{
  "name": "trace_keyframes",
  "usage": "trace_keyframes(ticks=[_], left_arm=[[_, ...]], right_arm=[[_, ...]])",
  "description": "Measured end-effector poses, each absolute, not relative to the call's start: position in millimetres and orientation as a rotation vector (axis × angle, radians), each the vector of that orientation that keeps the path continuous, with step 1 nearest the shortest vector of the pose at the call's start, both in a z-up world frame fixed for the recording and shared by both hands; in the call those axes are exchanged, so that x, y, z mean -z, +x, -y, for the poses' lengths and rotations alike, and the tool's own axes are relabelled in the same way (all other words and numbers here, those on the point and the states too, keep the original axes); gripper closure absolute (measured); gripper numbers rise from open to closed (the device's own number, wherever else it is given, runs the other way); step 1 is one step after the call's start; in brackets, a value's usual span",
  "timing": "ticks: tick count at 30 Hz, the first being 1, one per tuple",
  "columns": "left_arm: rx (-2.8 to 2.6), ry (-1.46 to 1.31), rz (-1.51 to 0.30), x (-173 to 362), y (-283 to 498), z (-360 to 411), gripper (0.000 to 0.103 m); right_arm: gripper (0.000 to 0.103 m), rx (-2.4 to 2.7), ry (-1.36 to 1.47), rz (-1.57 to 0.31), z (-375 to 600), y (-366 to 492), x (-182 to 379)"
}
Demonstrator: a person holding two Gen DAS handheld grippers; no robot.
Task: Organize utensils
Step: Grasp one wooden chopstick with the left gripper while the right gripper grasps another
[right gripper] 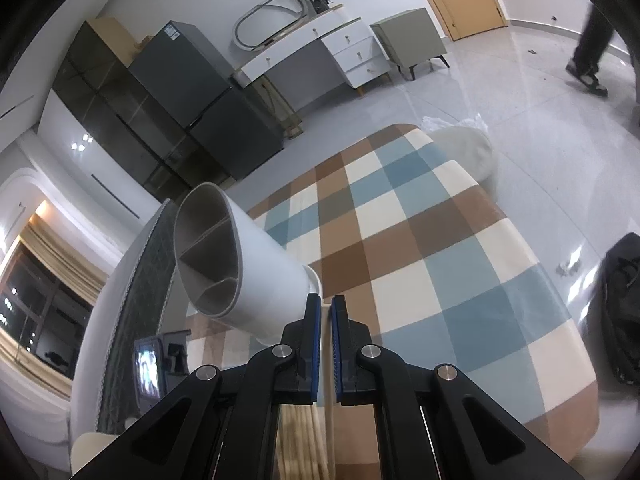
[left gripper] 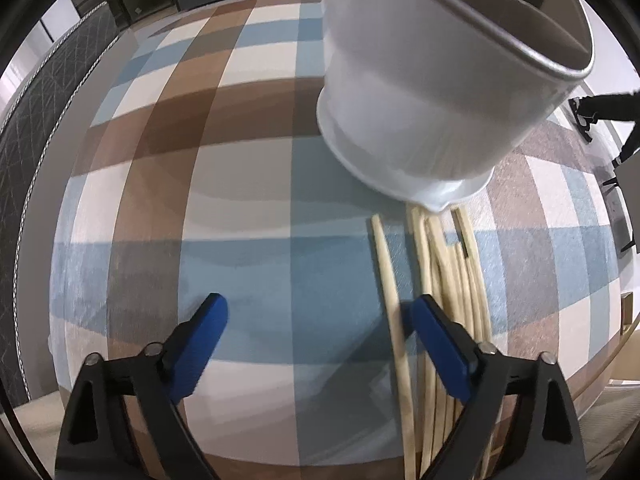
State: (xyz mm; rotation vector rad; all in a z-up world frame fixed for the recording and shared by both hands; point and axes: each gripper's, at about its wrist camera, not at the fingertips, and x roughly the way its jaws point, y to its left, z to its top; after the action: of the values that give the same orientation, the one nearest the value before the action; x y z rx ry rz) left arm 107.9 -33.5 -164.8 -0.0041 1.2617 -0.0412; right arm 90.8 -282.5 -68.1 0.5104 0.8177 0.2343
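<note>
A white utensil holder (left gripper: 420, 100) with inner dividers stands on the checked tablecloth (left gripper: 248, 200). Several pale wooden chopsticks (left gripper: 452, 264) lie in a bundle on the cloth in front of its base. My left gripper (left gripper: 318, 302) hangs open above the cloth. Its right finger is over the bundle, and one loose chopstick (left gripper: 394, 300) lies just inside that finger, untouched. In the right wrist view the holder (right gripper: 264, 276) is just beyond my right gripper (right gripper: 326, 304), which is shut. A thin pale strip shows in its slit. Chopsticks (right gripper: 298, 440) lie beneath it.
A dark quilted mattress edge (left gripper: 32, 120) borders the table's left side. A small lit screen (right gripper: 148, 372) stands near the holder. Past the cloth (right gripper: 420, 240) is a glossy floor with a white bundle (right gripper: 468, 148), a black bag (right gripper: 620, 312), a person's leg (right gripper: 588, 60) and cabinets (right gripper: 192, 68).
</note>
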Motion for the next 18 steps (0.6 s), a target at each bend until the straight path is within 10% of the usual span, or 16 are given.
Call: trace_keyframes(ticks=[5,9,18], left_arm=[[0.078,0.022,-1.22,161,122,40,0.05],[0.116,0.034,-1.195,157,122,42,0.099],[0.181,-0.083,-1.094,131,108,6,0.102]], right_arm=[[0.098,-0.237,0.494,-0.83,277,94,72],[0.098,-0.234,0.478,-0.836,274,96,73],[0.099,-0.256,0.372,-0.778,254,86,58]])
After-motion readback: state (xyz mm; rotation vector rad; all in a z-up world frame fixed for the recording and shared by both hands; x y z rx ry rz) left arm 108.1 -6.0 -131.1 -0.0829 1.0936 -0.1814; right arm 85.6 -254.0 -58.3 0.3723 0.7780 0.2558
